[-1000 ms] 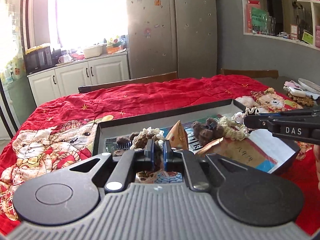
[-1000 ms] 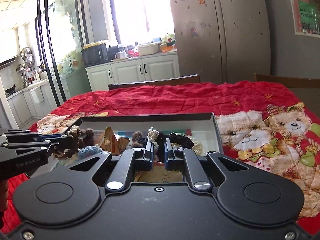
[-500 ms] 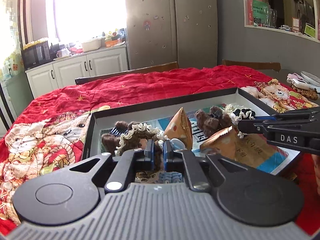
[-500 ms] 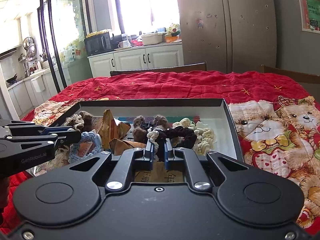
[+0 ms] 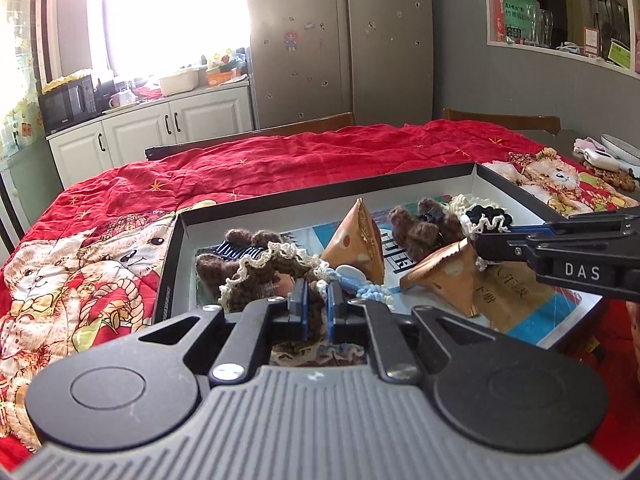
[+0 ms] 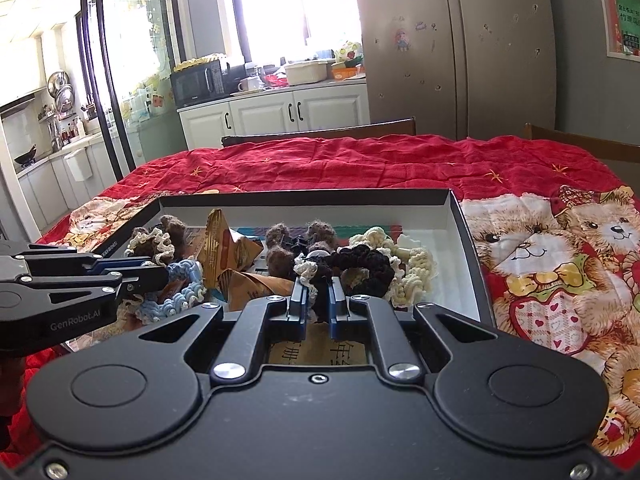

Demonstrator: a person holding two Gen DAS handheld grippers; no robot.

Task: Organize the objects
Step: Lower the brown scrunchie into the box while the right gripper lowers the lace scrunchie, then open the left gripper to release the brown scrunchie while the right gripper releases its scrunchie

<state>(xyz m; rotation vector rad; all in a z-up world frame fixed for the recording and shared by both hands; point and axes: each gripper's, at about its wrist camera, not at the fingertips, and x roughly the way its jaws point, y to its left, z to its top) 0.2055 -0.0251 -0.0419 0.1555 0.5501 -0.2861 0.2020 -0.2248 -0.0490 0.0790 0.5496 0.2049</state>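
A shallow black tray (image 5: 320, 188) (image 6: 304, 194) on the red quilt holds several crocheted scrunchies and two orange triangular pouches (image 5: 356, 240) (image 6: 224, 240). My left gripper (image 5: 316, 304) (image 6: 162, 276) is shut and hovers low at the tray's near edge, over a brown cream-edged scrunchie (image 5: 260, 272) and a light blue one (image 6: 180, 284). My right gripper (image 6: 318, 300) (image 5: 480, 246) is also shut, its tips just in front of a black scrunchie (image 6: 364, 268) with a cream frill. Yarn shows behind both gaps. I see no grip on anything.
A printed booklet (image 5: 520, 304) lies on the tray floor under the items. A red bear-print quilt (image 6: 540, 248) covers the table. Wooden chair backs (image 6: 320, 134) stand at the far side. Small white items (image 5: 600, 156) lie at the table's far right. Fridge and cabinets stand behind.
The tray has come nearer and larger in both views. The right gripper has sunk a little toward the scrunchies. Both pairs of jaws stayed shut.
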